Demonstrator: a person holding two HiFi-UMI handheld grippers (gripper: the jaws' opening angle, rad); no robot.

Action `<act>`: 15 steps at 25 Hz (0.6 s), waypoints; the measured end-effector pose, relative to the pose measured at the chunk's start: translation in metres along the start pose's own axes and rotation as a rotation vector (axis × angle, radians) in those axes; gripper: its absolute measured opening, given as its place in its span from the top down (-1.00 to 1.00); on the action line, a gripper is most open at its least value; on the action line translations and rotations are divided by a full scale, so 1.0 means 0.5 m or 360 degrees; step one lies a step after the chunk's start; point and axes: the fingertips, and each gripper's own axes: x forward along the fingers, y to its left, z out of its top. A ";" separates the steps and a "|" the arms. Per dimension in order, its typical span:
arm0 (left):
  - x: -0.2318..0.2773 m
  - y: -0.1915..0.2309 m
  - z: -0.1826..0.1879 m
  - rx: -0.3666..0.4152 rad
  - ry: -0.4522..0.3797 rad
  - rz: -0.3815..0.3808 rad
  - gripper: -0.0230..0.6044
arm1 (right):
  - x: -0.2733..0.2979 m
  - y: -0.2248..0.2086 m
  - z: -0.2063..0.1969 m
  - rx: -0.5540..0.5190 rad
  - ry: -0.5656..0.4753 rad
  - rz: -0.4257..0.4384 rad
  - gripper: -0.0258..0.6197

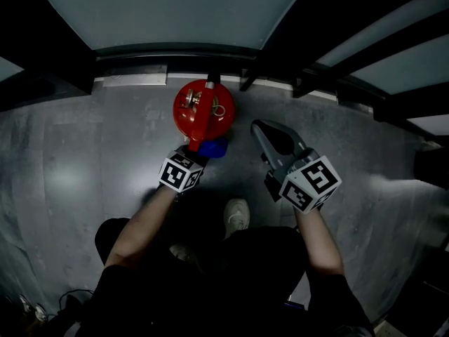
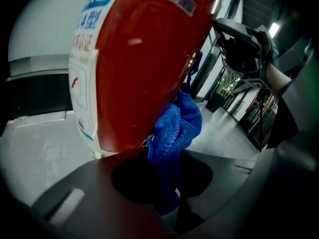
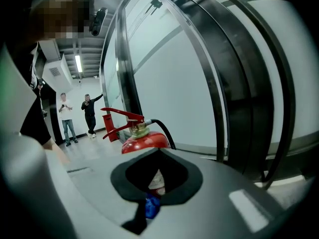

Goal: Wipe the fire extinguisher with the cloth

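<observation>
Pinching the cloth (image 2: 174, 128) in our left gripper (image 1: 198, 153), right gripper (image 1: 261, 129) closed and empty, we risk toppling the unbraced fire extinguisher (image 1: 203, 107).

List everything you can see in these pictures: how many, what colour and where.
fire extinguisher: one, red with a white label, standing on the floor by the glass wall
cloth: one, blue, pressed against the fire extinguisher's side
floor: grey, bare around the person
glass wall: pale panels in dark frames, behind the fire extinguisher
bystanders: two, far down the hall in the right gripper view
shoe: one in view, white, the person's own
left gripper: shut on the cloth, at the fire extinguisher
right gripper: grey, shut, holding nothing, beside the fire extinguisher and apart from it
</observation>
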 end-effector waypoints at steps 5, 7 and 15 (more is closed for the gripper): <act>0.049 0.025 -0.034 -0.0050 0.0070 0.0040 0.71 | -0.015 -0.002 -0.002 -0.0018 0.0019 -0.0027 0.91; 0.060 0.038 -0.047 -0.0063 0.0097 0.0068 0.71 | -0.018 -0.002 -0.004 -0.0026 0.0025 -0.0034 0.91; 0.065 0.088 -0.103 -0.0128 0.0231 0.0225 0.71 | -0.024 0.005 -0.014 -0.0062 0.0070 -0.0020 0.91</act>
